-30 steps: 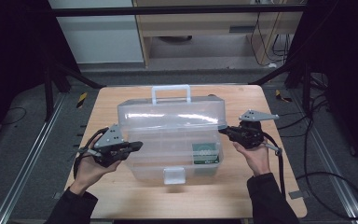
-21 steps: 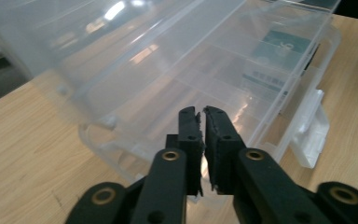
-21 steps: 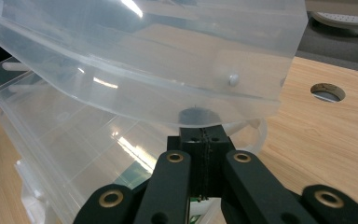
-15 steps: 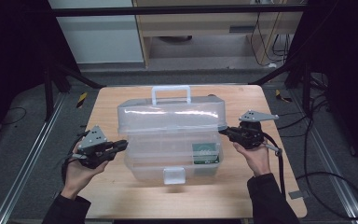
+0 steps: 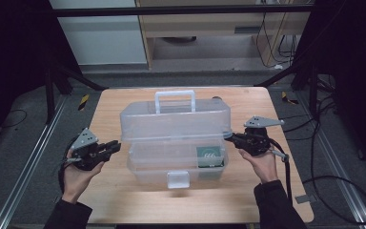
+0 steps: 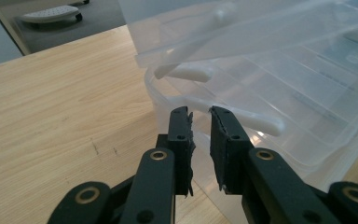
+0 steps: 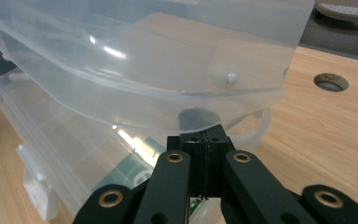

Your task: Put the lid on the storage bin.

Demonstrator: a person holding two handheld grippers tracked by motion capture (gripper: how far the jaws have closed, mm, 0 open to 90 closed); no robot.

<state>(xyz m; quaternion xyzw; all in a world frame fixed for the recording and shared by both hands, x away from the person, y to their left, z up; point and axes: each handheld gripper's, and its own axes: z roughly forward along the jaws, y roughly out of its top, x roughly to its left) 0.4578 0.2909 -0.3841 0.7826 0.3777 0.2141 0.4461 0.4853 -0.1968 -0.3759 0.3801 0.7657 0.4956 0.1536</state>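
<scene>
A clear plastic storage box with a white carry handle [image 5: 175, 138] sits in the middle of the high view on the light wooden worktop [image 5: 248, 191]. Its domed lid [image 5: 174, 121] is raised off the lower tray [image 5: 171, 164], which has a white front latch [image 5: 177, 179] and a green-labelled card [image 5: 208, 155] inside at its right.

At the left of the high view the left hand-held gripper [image 5: 113, 147] is just beside the box's left end, not touching it. In the left gripper view [image 6: 199, 116] its jaws stand a little apart with nothing between them, having just been opening, tips close to the tray's rim.

At the right of the frame the right hand-held gripper [image 5: 229, 136] meets the lid's right edge. In the right gripper view [image 7: 200, 140] its jaws are pressed together, tips right under the lid's rim; whether they pinch that edge I cannot tell
</scene>
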